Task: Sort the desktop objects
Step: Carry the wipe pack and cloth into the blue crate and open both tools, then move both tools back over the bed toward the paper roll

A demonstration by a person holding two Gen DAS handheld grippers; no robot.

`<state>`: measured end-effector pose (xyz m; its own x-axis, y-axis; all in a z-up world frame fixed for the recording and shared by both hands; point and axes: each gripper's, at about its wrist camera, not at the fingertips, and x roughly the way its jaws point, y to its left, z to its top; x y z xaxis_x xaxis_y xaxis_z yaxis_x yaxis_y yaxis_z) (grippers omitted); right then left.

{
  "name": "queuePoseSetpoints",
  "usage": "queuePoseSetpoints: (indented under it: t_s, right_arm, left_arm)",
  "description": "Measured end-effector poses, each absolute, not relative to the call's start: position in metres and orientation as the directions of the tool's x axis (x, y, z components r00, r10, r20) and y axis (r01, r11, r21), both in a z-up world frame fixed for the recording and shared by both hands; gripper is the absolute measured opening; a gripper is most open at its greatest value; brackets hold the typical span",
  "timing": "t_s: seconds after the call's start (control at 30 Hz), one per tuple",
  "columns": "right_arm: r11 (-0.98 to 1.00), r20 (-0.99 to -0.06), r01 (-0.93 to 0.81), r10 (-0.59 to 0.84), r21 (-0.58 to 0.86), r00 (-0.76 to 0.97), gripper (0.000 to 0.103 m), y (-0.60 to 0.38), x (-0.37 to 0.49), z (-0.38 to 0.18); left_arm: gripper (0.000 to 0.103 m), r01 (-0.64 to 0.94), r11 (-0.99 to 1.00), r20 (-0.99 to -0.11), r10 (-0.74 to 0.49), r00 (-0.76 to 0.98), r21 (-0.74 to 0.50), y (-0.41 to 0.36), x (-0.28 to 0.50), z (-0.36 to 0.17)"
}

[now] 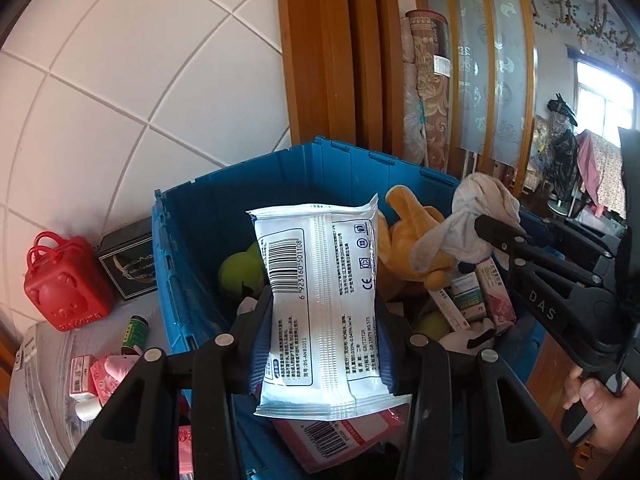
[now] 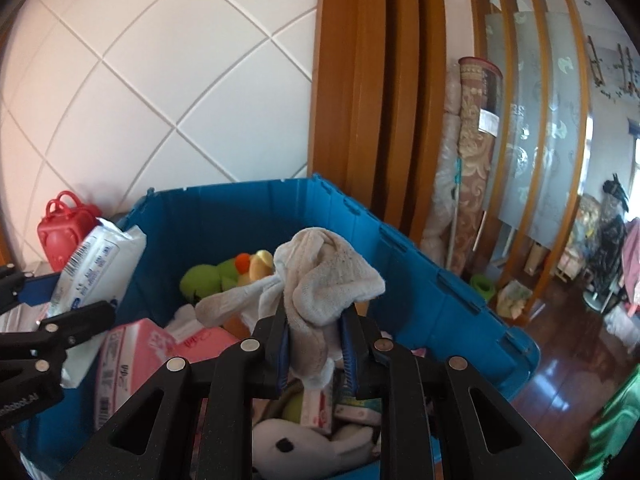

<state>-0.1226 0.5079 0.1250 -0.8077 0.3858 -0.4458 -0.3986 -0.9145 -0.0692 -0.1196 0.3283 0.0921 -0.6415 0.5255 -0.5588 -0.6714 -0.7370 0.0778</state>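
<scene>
Left claw (image 1: pixel 324 344) clamps a white wipes pack (image 1: pixel 320 300), tilted down over the blue crate (image 1: pixel 240 188); beside it, right claw (image 2: pixel 316 352) pinches a grey-white sock (image 2: pixel 320 280) above the toys.

The bin (image 1: pixel 208 216) is blue, the pack (image 1: pixel 320 300) white with black barcode, the cloth (image 2: pixel 320 280) off-white, the case (image 1: pixel 60 284) red.
</scene>
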Motion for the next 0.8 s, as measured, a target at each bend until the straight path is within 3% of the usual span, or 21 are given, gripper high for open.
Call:
queuePoseSetpoints:
  t_s: [0.07, 0.13, 0.2, 0.27, 0.3, 0.33, 0.43, 0.8]
  right_arm:
    - [-0.911, -0.452, -0.404, 0.393, -0.077, -0.800, 0.028, 0.511, -0.124, 0.124]
    - [-0.906, -0.455, -0.415, 0.404, -0.080, -0.794, 0.040, 0.516, -0.126, 0.121]
    - [-0.908, -0.455, -0.413, 0.398, -0.071, -0.797, 0.070, 0.522, -0.127, 0.119]
    - [-0.906, -0.453, -0.417, 0.404, -0.076, -0.795, 0.092, 0.522, -0.127, 0.120]
    - [-0.904, -0.448, -0.420, 0.410, -0.081, -0.795, 0.099, 0.525, -0.127, 0.120]
    - [-0.901, -0.441, -0.425, 0.418, -0.089, -0.794, 0.102, 0.525, -0.126, 0.120]
    - [-0.896, -0.433, -0.433, 0.431, -0.100, -0.792, 0.103, 0.525, -0.122, 0.124]
    - [-0.898, -0.417, -0.435, 0.423, -0.070, -0.805, 0.103, 0.501, -0.101, 0.134]
  left_arm:
    - [0.043, -0.668, -0.741, -0.561, 0.523, -0.642, 0.073, 0.327, -0.121, 0.092]
    - [0.045, -0.662, -0.746, -0.567, 0.513, -0.644, 0.077, 0.327, -0.123, 0.091]
    - [0.048, -0.655, -0.750, -0.569, 0.500, -0.653, 0.093, 0.327, -0.122, 0.091]
    - [0.061, -0.647, -0.756, -0.563, 0.492, -0.664, 0.102, 0.325, -0.121, 0.091]
    - [0.073, -0.647, -0.755, -0.557, 0.494, -0.667, 0.105, 0.324, -0.120, 0.091]
    - [0.081, -0.647, -0.755, -0.547, 0.499, -0.672, 0.107, 0.323, -0.119, 0.092]
    - [0.093, -0.639, -0.761, -0.513, 0.506, -0.694, 0.114, 0.319, -0.115, 0.094]
    - [0.095, -0.640, -0.765, -0.475, 0.538, -0.697, 0.071, 0.286, -0.110, 0.098]
